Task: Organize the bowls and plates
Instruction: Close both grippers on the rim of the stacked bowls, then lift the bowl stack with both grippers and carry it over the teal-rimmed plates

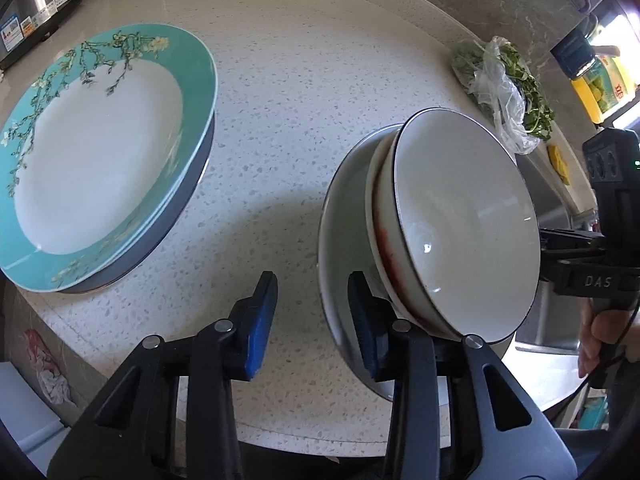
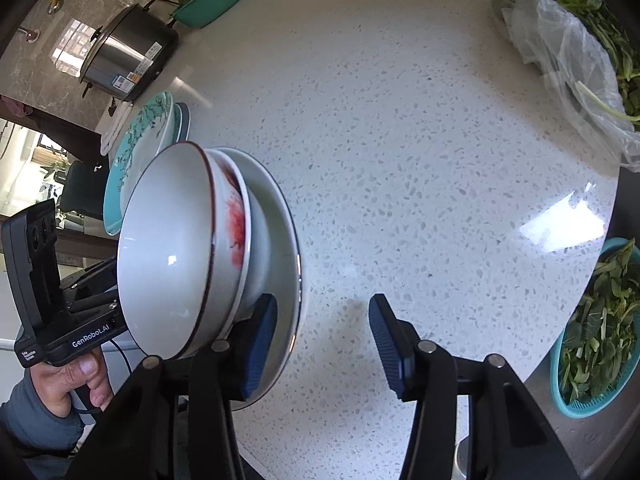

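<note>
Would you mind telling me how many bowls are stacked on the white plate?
2: a plain top bowl nested in a red-patterned bowl, which sits on the white plate. A third underneath could be hidden.

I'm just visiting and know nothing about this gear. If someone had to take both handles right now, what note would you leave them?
Left gripper: open, jaws astride one rim of the white plate, not clamped.
Right gripper: open, astride the same plate's opposite rim.
Dishes: two nested bowls sit on that white plate. A flowered teal plate tops a separate pile of plates on the counter.
Done: bowls nested, plates piled.
Left: probably close both grips and move the white plate with its bowls. Where to, I can't tell.
</note>
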### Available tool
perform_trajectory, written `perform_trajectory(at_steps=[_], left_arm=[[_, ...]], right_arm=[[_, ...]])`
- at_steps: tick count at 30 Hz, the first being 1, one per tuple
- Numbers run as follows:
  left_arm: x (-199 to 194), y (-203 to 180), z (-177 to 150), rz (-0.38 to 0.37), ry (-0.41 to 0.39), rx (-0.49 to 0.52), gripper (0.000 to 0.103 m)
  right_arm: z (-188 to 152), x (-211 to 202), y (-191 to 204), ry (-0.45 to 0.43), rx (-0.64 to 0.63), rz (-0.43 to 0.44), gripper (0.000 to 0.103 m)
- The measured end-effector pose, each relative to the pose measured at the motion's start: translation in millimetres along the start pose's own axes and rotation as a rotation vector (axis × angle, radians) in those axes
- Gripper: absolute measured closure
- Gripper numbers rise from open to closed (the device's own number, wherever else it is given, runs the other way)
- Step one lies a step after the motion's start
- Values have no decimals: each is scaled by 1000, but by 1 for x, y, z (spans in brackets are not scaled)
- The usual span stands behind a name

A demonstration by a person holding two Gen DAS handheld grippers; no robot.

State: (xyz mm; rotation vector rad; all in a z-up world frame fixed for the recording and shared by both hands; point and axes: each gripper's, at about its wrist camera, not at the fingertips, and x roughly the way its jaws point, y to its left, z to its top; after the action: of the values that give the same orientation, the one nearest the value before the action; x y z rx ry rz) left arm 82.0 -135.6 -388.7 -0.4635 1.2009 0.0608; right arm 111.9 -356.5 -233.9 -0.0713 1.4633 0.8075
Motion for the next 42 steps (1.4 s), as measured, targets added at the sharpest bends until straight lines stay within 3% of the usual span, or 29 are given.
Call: perform_trajectory(at_steps=[6, 14, 19, 42], left_arm=[[6, -1, 1, -53, 10, -24, 75], [6, 2, 1, -62, -4, -37, 75], [3, -1, 0, -66, -15, -21, 91], [3, -7, 0, -44, 7, -12, 95]], right_arm=[[3, 5, -1, 3, 3, 39, 63], [4, 13, 2, 12, -1, 78, 72], [4, 15, 8, 11, -16, 92, 84], [0, 12, 9, 2, 20, 49, 85]])
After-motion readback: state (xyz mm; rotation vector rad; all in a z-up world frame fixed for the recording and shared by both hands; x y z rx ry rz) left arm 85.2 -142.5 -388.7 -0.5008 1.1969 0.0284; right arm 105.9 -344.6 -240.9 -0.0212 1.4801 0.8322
